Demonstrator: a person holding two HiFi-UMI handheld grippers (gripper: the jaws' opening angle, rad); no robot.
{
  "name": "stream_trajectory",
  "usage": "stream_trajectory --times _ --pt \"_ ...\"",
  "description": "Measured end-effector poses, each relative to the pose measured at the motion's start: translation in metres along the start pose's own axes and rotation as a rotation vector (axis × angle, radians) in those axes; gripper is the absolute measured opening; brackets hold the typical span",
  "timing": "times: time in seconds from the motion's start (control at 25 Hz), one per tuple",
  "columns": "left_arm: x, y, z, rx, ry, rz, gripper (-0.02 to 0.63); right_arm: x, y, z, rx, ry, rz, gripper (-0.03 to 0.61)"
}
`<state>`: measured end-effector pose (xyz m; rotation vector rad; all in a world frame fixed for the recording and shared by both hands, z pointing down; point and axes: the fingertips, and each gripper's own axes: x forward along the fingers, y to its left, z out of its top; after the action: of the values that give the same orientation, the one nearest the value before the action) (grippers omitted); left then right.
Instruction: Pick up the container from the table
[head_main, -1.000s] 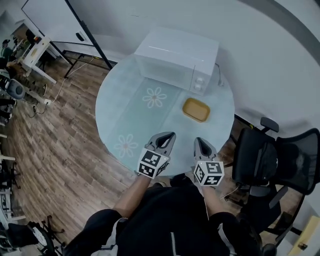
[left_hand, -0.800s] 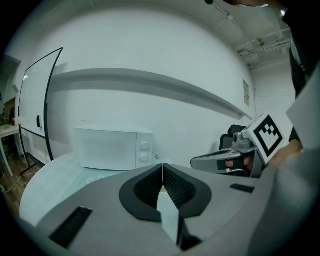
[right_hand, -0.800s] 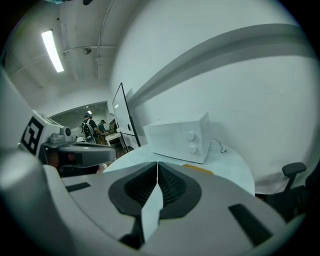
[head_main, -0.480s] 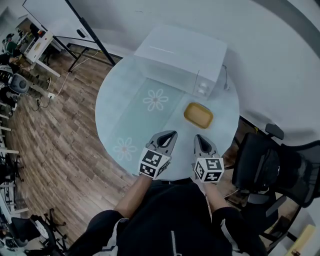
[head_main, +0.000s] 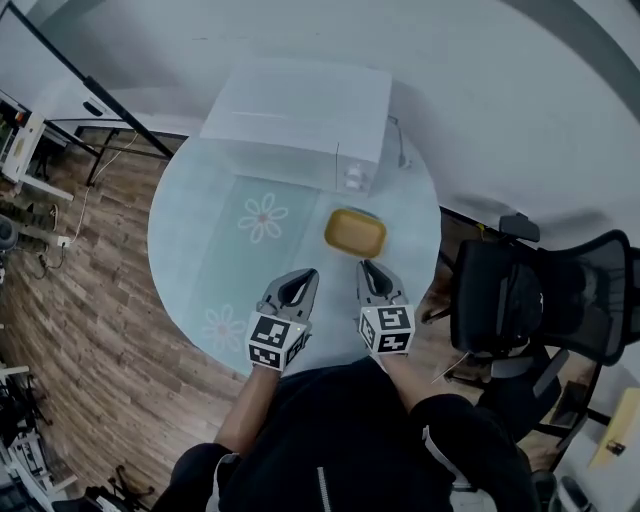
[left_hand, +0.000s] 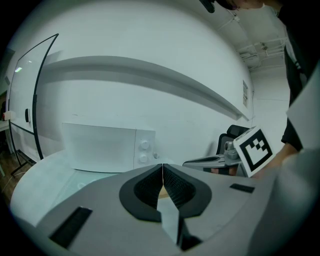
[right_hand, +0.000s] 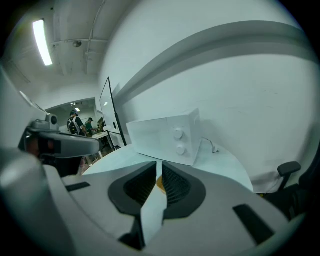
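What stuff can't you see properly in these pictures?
- Yellow container: in both gripper views, the left claw and right claw cover all but a sliver of it.
- What is in the container: too small in the head view to tell.
- Microwave dial markings: too small in every view.
- People far behind, right gripper view: too small and dim.

Microwave (head_main: 295, 120) sits at far side of table (head_main: 190, 250), w/ container (head_main: 355, 232) just in front of its right end. Left gripper (head_main: 300, 280) & right gripper (head_main: 368, 275) are side by side over near edge, container just ahead of the right one. Chair (head_main: 530, 310) stands right of table.
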<state>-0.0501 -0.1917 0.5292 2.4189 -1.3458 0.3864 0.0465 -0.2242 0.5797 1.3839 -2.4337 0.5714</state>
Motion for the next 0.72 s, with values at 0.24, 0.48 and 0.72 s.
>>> stream_trajectory --times 0.24,0.48,0.72 --pt "0.002 0.012 -0.008 -0.017 0.014 0.003 0.016 0.025 -0.037 -0.017 0.015 0.061 -0.104 0.085" --pt "0.0 0.026 -0.01 -0.031 0.019 0.01 0.017 0.05 -0.083 -0.039 0.049 0.136 -0.218 0.097" --pt "0.002 0.034 -0.014 -0.047 0.028 0.025 0.017 0.08 -0.122 -0.074 0.104 0.255 -0.276 0.103"
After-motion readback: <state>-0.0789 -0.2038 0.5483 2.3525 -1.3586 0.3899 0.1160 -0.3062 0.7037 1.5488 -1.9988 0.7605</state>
